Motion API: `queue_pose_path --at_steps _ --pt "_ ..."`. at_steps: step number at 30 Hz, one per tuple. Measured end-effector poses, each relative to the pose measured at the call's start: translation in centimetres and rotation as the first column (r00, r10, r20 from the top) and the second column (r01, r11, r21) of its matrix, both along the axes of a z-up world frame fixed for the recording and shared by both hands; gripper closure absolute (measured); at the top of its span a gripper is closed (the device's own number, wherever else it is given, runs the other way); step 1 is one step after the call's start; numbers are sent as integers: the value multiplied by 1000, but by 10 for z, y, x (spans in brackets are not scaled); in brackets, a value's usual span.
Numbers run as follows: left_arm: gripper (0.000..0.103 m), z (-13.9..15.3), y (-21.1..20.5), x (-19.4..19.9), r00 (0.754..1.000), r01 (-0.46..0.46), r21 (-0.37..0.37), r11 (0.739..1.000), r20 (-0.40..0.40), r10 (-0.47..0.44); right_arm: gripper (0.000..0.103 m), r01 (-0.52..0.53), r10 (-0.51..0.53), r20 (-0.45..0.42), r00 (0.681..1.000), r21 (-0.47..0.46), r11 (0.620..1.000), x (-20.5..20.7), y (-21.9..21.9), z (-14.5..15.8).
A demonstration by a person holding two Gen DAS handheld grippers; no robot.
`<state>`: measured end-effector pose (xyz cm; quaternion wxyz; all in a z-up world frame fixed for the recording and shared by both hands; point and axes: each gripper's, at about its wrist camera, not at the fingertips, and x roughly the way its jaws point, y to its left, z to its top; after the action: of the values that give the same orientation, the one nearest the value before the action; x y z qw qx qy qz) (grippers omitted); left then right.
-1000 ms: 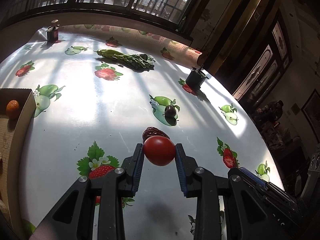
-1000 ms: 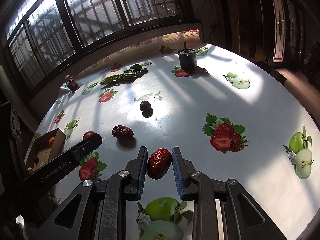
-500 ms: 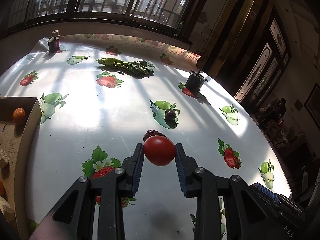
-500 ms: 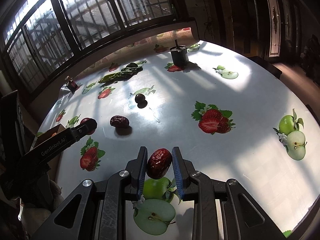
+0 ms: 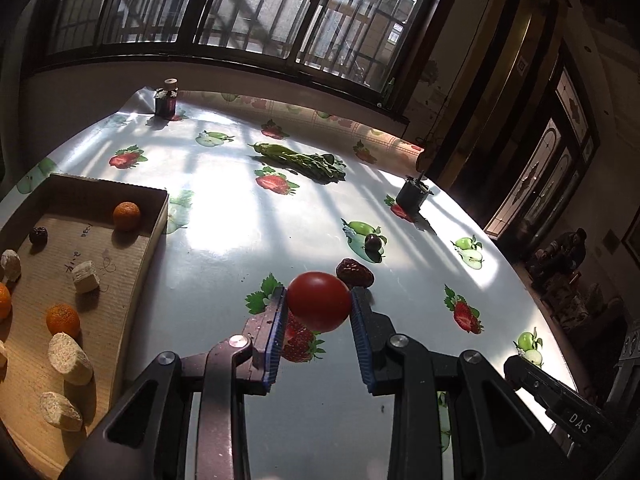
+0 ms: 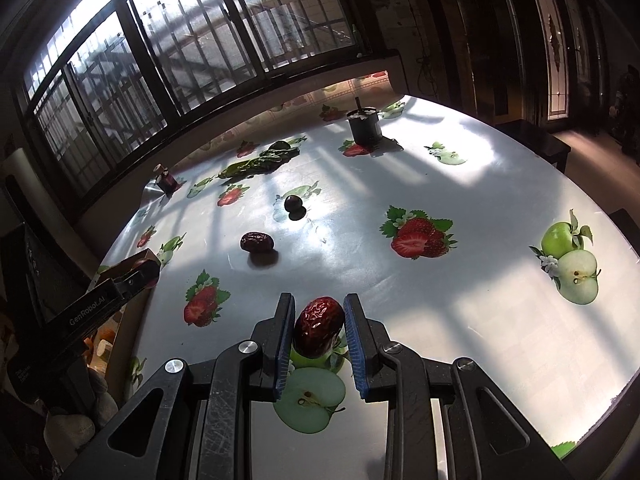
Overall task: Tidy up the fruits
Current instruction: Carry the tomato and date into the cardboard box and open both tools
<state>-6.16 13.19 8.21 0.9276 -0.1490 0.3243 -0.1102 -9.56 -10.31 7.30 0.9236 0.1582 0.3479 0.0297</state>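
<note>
My left gripper [image 5: 318,304] is shut on a red tomato [image 5: 319,301] and holds it above the table, right of a cardboard box [image 5: 150,236]. The box holds small oranges [image 5: 127,215], a dark date [image 5: 38,235] and pale chunks [image 5: 85,277]. My right gripper [image 6: 319,330] is shut on a wrinkled red date [image 6: 319,328], lifted over the table. A second date [image 6: 257,242] [image 5: 354,272] and a dark plum [image 6: 292,203] [image 5: 373,241] lie on the fruit-print tablecloth. The left gripper also shows at the left in the right wrist view [image 6: 136,276].
Green leafy vegetables [image 5: 304,159] lie toward the far side. A black pot [image 5: 414,194] [image 6: 364,126] stands at the far right, and a small dark bottle [image 5: 166,98] at the far left corner. Windows run behind the table; its edge curves on the right.
My left gripper has moved left with the tomato, bringing the box and its contents into view. My right gripper has lifted and drawn back with the date.
</note>
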Motion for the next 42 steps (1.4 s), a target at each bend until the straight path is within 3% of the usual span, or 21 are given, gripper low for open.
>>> queue_pose_path --at_steps 6,13,24,27,35,42 --pt "72 21 47 -36 998 -43 9 999 40 43 76 -69 69 10 998 -14 998 -2 19 5" --pt "72 34 118 -64 978 -195 95 976 92 186 76 -235 238 19 971 -79 969 3 80 13" --pt "72 10 193 -50 949 -306 242 921 -4 316 76 -505 507 5 862 -71 860 23 192 18" --pt "72 1 200 -41 947 -302 264 916 -32 321 76 -542 545 2 839 -85 836 28 214 17" --pt "72 -39 213 -2 924 -262 288 921 -200 326 76 -607 603 -75 795 -118 786 60 269 3" --pt "72 -41 213 8 921 -260 309 915 -204 331 76 -635 620 -137 772 -146 758 84 306 -18"
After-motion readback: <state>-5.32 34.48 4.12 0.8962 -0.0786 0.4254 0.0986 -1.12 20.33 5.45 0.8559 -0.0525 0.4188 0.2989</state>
